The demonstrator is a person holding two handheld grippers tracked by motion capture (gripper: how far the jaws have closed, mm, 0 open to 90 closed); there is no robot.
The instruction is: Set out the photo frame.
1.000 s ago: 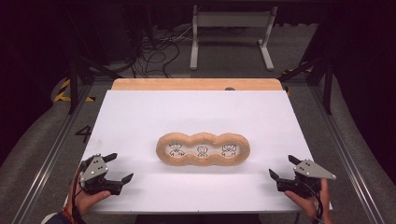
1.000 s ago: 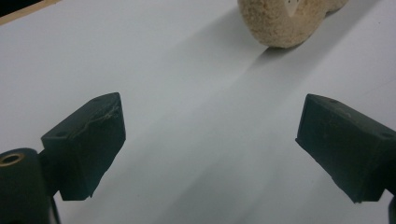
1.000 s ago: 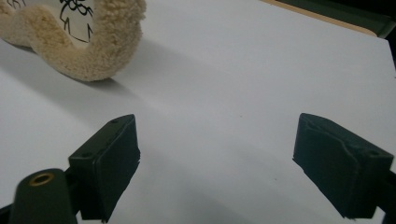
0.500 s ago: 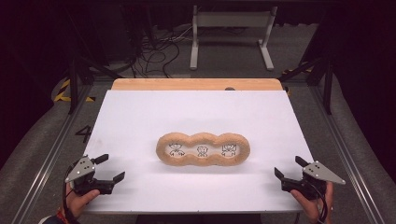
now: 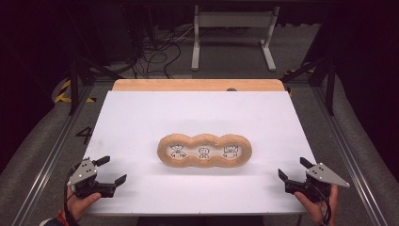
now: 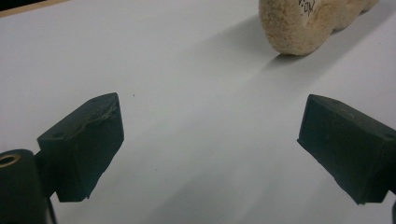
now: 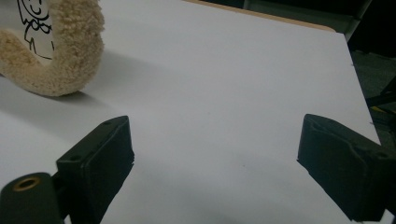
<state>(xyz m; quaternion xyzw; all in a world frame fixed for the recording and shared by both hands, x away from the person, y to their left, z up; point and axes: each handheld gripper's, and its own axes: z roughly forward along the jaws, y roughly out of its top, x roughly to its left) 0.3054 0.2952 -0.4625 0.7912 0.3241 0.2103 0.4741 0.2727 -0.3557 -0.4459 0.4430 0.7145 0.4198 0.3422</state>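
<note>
A tan fuzzy three-lobed tray (image 5: 164,153) lies in the middle of the white table (image 5: 197,113), with a little drawn figure in each of its three wells. My left gripper (image 5: 112,171) rests near the table's front left corner, open, with nothing between its jaws. My right gripper (image 5: 292,168) sits near the front right corner, also open and empty. In the left gripper view (image 6: 210,144) one end of the tray (image 6: 299,28) shows at the upper right. The right gripper view (image 7: 215,163) has the tray's other end (image 7: 70,56) at the upper left.
A wooden board edge (image 5: 197,84) runs along the table's far side. Beyond it on the floor stand a white metal frame (image 5: 230,28) and loose cables (image 5: 155,52). Metal rails (image 5: 51,146) flank the table on both sides.
Both hands have drawn back toward the table's front edge and slightly outward. Both grippers stayed open. The tray has not moved.
</note>
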